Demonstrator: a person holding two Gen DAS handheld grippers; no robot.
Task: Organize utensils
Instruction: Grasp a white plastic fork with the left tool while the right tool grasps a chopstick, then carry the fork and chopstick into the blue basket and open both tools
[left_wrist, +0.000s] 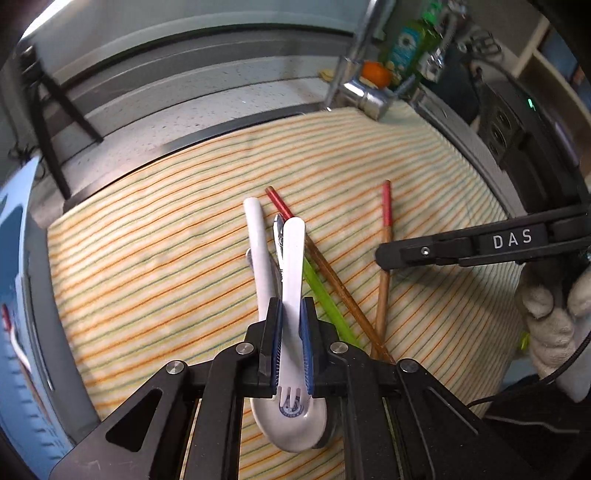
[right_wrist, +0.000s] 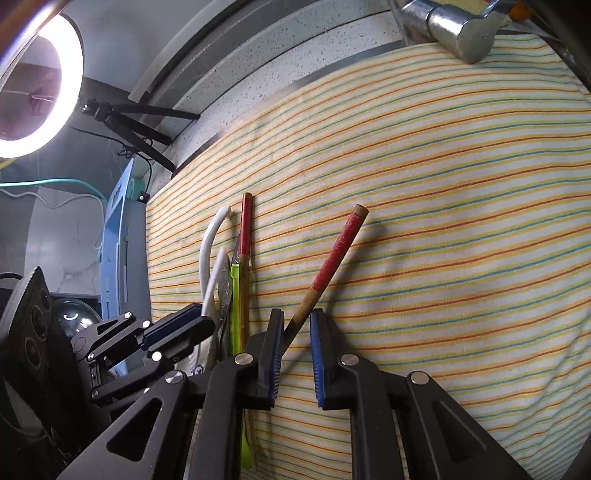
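A striped cloth (left_wrist: 147, 258), with thin orange, yellow, green and blue lines on a pale ground, is spread over a counter, and a cluster of utensils is laid on it.

In the left wrist view, a flat white plastic fork (left_wrist: 293, 266) is clamped between the blue pads of the left gripper (left_wrist: 291, 325), whose jaws are closed tight on its handle. The fork's long axis runs up and away from the camera; its tines are turned toward the camera, over the bowl of a white ceramic spoon (left_wrist: 291, 424) marked with a round blue emblem. The spoon's handle is seen reaching away beside the fork, leaning slightly left. A metal utensil (left_wrist: 279, 236) is partly hidden between them. A translucent green stick (left_wrist: 321, 291) lies just right of the fork, slanting away to the upper left.

Two wooden chopsticks with red-painted upper ends are seen. One chopstick (left_wrist: 314, 254) lies diagonally, its red end pointing up-left, crossing behind the fork. The other chopstick (right_wrist: 325, 273) stands between the pads of the right gripper (right_wrist: 297, 354); it leans up and to the right, red end farthest from the camera. The right jaws are narrowed around its bare wooden part, with a gap visible on the right side, so a firm grip cannot be confirmed.

A gloved hand (left_wrist: 554, 314) is seen at the right edge of the left view.
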